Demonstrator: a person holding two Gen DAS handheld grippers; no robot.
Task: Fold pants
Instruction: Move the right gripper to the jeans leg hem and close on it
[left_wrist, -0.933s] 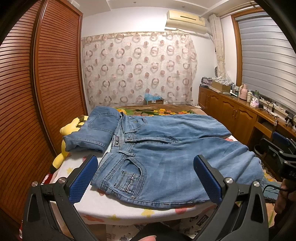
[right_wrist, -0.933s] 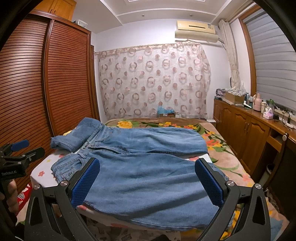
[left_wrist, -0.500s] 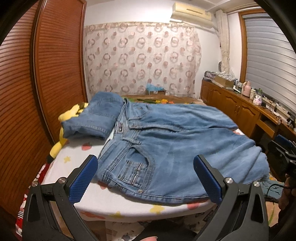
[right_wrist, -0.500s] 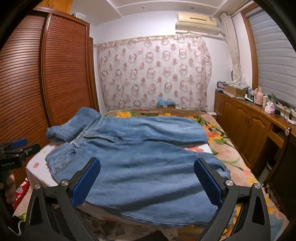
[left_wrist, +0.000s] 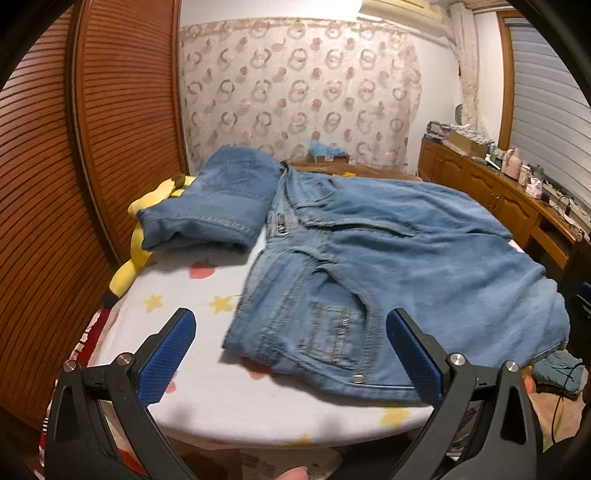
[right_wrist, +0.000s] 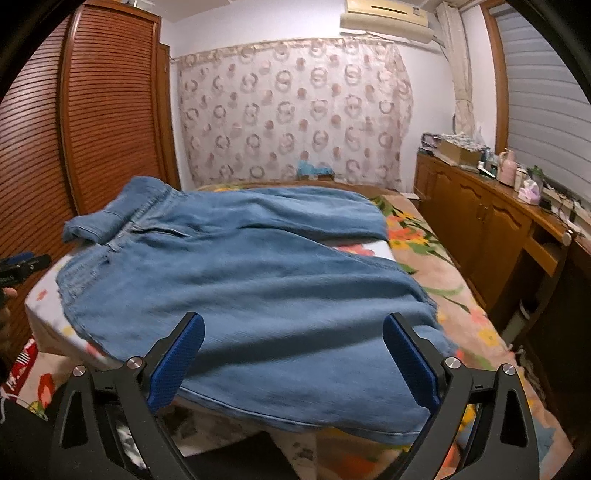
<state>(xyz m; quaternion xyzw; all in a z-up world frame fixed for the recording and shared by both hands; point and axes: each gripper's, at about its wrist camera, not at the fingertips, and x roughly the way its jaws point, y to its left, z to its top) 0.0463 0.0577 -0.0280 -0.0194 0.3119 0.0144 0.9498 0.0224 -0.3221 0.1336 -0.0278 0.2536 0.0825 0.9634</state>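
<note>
Lying spread across the bed, the jeans are not yet folded; a second denim piece sits folded at far left. Left hand-held gripper and right hand-held gripper hover wide open near the near edge, gripping nothing, so all folds remain.

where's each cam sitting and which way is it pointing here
Left wrist: rides on the left tongs, open, at the near left end of the bed, looking across the waistband end of the spread jeans toward the curtain; a fingertip shows at the bottom edge.
Right wrist: rides on the right tongs, open, further right along the same edge, over the near leg of the jeans; the left tongs and a hand show at its left edge.
Shared: jeans, folded jeans, curtain, louvered wardrobe, wooden cabinets.
</note>
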